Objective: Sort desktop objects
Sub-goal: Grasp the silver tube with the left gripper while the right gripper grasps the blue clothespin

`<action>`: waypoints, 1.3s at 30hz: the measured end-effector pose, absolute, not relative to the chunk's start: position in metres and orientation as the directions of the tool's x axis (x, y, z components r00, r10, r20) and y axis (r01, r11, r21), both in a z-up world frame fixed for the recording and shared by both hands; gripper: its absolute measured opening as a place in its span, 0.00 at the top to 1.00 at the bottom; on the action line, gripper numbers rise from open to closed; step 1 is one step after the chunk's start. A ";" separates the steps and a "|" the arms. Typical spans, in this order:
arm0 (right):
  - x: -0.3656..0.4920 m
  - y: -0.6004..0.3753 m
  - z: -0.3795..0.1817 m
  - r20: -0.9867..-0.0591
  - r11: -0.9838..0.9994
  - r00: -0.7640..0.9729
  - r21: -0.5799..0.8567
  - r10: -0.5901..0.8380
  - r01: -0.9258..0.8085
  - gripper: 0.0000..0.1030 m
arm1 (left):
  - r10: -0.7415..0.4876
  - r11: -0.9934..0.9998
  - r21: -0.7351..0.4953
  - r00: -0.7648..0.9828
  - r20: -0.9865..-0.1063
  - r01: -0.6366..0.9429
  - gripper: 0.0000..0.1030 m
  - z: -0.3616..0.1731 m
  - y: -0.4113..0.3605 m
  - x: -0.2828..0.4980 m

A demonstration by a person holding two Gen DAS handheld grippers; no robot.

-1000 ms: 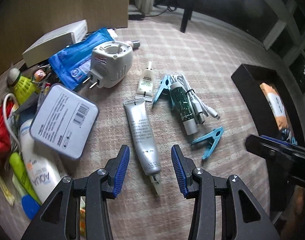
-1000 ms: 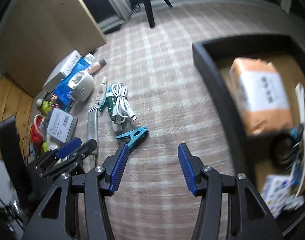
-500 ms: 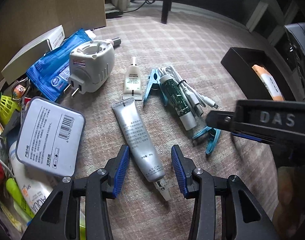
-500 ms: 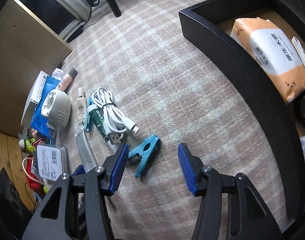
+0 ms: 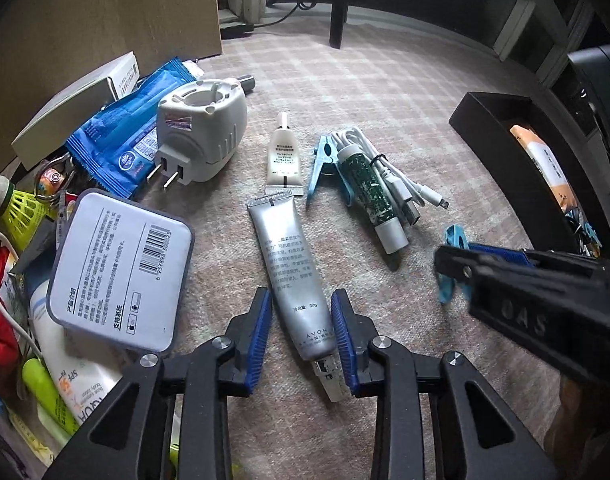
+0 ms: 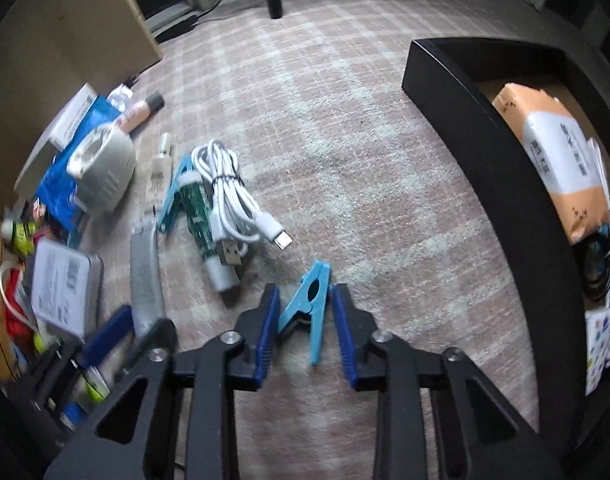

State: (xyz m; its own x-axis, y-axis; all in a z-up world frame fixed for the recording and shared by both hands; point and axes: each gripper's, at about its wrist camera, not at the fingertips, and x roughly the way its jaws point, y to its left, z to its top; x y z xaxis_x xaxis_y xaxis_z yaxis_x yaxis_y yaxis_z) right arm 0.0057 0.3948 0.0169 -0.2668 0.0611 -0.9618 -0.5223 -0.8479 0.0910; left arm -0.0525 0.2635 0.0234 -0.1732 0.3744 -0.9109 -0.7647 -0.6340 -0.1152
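Sorting midway: left hand-held gripper [image 5: 301,340] closing around silver tube [image 5: 291,276], right hand-held gripper [image 6: 305,330] closing around blue clip [image 6: 307,312], neither yet pinched; black tray [image 6: 465,128] partly filled.

Checked carpet [image 6: 345,128]: silver tube [image 5: 293,280], blue clip [image 6: 309,312], black tray [image 6: 485,152].

My silver cream tube [image 5: 291,276] lies flat on the checked carpet, crimped end away from me, its clear cap toward me, printed face up. It sits lengthwise between my left claw's blue pads. My blue clothes peg [image 6: 307,312] also lies flat on the carpet, its pinching tip pointing away and its two legs splayed toward me, between my right claw's pads. The two lie well apart.
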 end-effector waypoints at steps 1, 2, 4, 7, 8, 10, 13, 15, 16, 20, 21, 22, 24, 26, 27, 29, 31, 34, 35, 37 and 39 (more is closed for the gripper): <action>0.009 0.394 0.017 -0.961 -0.857 -0.272 0.090 0.060 -0.507 0.77 | 0.374 -0.637 -0.113 -0.177 -0.911 -0.763 0.71 0.024 0.262 -0.052; 0.012 0.393 0.017 -0.959 -0.866 -0.276 0.088 0.059 -0.492 0.78 | 0.374 -0.640 -0.111 -0.181 -0.909 -0.761 0.74 0.023 0.261 -0.051; 0.021 0.392 0.016 -0.954 -0.883 -0.295 0.093 0.054 -0.460 0.78 | 0.376 -0.651 -0.105 -0.198 -0.905 -0.752 0.75 0.023 0.259 -0.049; 0.031 0.390 0.015 -0.945 -0.896 -0.324 0.105 0.045 -0.431 0.79 | 0.400 -0.667 -0.132 -0.203 -0.894 -0.733 0.78 0.022 0.253 -0.050; 0.034 0.390 0.015 -0.942 -0.897 -0.332 0.111 0.042 -0.428 0.79 | 0.415 -0.676 -0.157 -0.196 -0.889 -0.720 0.79 0.022 0.249 -0.051; 0.040 0.390 0.014 -0.936 -0.899 -0.349 0.123 0.035 -0.420 0.79 | 0.437 -0.695 -0.198 -0.187 -0.880 -0.691 0.81 0.022 0.242 -0.054; 0.046 0.390 0.014 -0.932 -0.905 -0.361 0.128 0.030 -0.407 0.79 | 0.444 -0.717 -0.225 -0.183 -0.877 -0.659 0.86 0.021 0.235 -0.054; 0.054 0.390 0.013 -0.929 -0.908 -0.370 0.142 0.016 -0.395 0.79 | 0.447 -0.727 -0.238 -0.181 -0.876 -0.644 0.86 0.022 0.232 -0.053; 0.058 0.390 0.013 -0.927 -0.908 -0.374 0.148 0.011 -0.392 0.79 | 0.445 -0.733 -0.238 -0.184 -0.876 -0.637 0.86 0.022 0.231 -0.052; 0.064 0.400 0.018 -0.921 -0.908 -0.389 0.167 -0.006 -0.384 0.79 | 0.429 -0.754 -0.229 -0.198 -0.881 -0.615 0.87 0.024 0.230 -0.046; 0.060 0.403 0.021 -0.919 -0.908 -0.395 0.175 -0.012 -0.379 0.79 | 0.427 -0.759 -0.230 -0.199 -0.882 -0.609 0.87 0.024 0.231 -0.045; 0.062 0.403 0.022 -0.916 -0.909 -0.400 0.179 -0.015 -0.376 0.79 | 0.424 -0.763 -0.229 -0.199 -0.884 -0.604 0.87 0.025 0.231 -0.043; 0.068 0.406 0.028 -0.911 -0.913 -0.413 0.184 -0.019 -0.365 0.79 | 0.423 -0.770 -0.233 -0.203 -0.883 -0.594 0.87 0.027 0.230 -0.038; 0.073 0.410 0.033 -0.905 -0.915 -0.424 0.190 -0.023 -0.356 0.79 | 0.423 -0.776 -0.232 -0.211 -0.881 -0.587 0.87 0.031 0.232 -0.031; 0.076 0.413 0.035 -0.903 -0.916 -0.428 0.193 -0.026 -0.353 0.79 | 0.425 -0.778 -0.232 -0.216 -0.879 -0.584 0.87 0.034 0.233 -0.028; 0.074 0.417 0.037 -0.900 -0.916 -0.435 0.198 -0.029 -0.349 0.79 | 0.428 -0.782 -0.231 -0.230 -0.874 -0.579 0.87 0.040 0.238 -0.021; 0.078 0.424 0.042 -0.895 -0.916 -0.445 0.203 -0.031 -0.345 0.79 | 0.432 -0.783 -0.228 -0.242 -0.869 -0.578 0.87 0.045 0.244 -0.016; 0.090 0.437 0.050 -0.890 -0.918 -0.455 0.202 -0.027 -0.341 0.79 | 0.433 -0.783 -0.222 -0.255 -0.865 -0.581 0.88 0.050 0.253 -0.007; 0.091 0.441 0.052 -0.889 -0.918 -0.458 0.203 -0.026 -0.342 0.79 | 0.433 -0.786 -0.225 -0.253 -0.865 -0.576 0.88 0.050 0.254 -0.005; 0.097 0.449 0.055 -0.886 -0.918 -0.464 0.203 -0.023 -0.341 0.79 | 0.431 -0.791 -0.227 -0.254 -0.866 -0.569 0.88 0.049 0.257 -0.001; 0.098 0.455 0.058 -0.882 -0.920 -0.470 0.200 -0.020 -0.337 0.79 | 0.424 -0.796 -0.223 -0.256 -0.868 -0.563 0.88 0.045 0.261 0.002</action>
